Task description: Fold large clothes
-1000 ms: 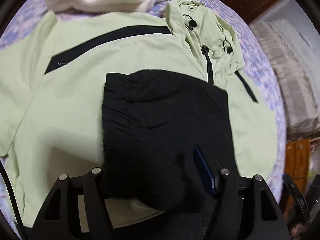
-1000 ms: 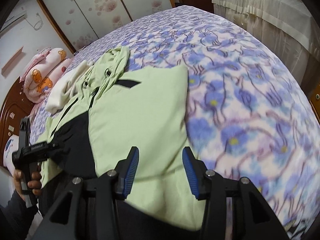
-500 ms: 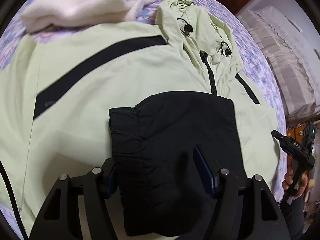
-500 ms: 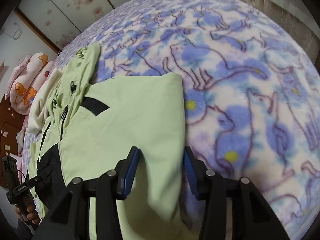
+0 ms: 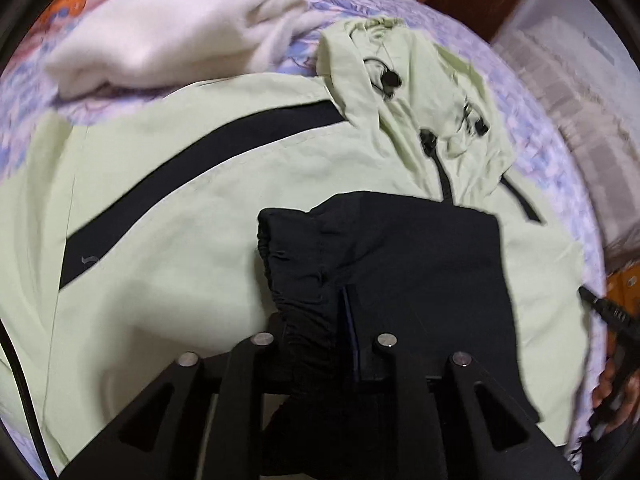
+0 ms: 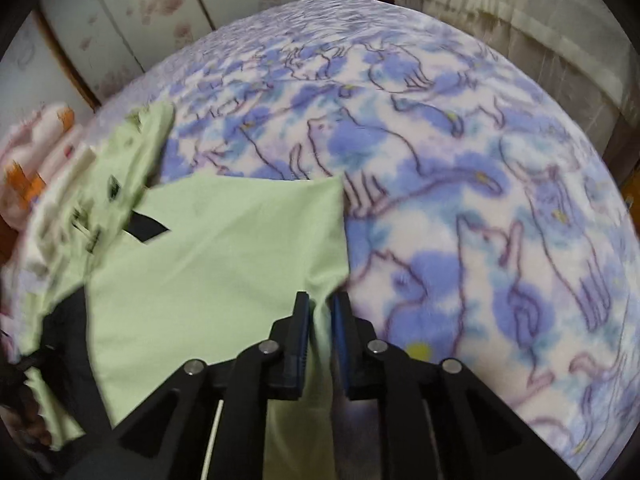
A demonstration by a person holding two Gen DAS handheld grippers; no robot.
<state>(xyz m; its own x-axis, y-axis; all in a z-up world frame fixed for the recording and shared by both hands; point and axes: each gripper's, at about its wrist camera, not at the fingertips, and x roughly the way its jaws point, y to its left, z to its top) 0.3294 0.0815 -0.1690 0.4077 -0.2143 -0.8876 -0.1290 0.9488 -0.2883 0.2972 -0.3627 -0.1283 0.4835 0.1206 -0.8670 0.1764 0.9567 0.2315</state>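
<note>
A pale green hooded jacket [image 5: 192, 216] with black stripes lies spread on the bed, hood at the far end. Its black sleeve [image 5: 400, 256], with a gathered cuff, is folded over the chest. My left gripper [image 5: 316, 312] is shut on the black sleeve just behind the cuff. In the right wrist view the jacket [image 6: 216, 256] shows its folded green side panel. My right gripper [image 6: 320, 312] is shut on the right edge of this green panel, low over the blanket.
A purple and white cat-print blanket [image 6: 460, 184] covers the bed. A folded white garment [image 5: 168, 40] lies beyond the jacket's shoulder. Pink pillows [image 6: 36, 152] sit at the headboard. A wardrobe [image 6: 132, 12] and curtain [image 6: 520, 12] stand behind.
Both grippers have closed: the left one on the black sleeve, the right one on the green panel's edge. Both moved forward and lower over the jacket.
</note>
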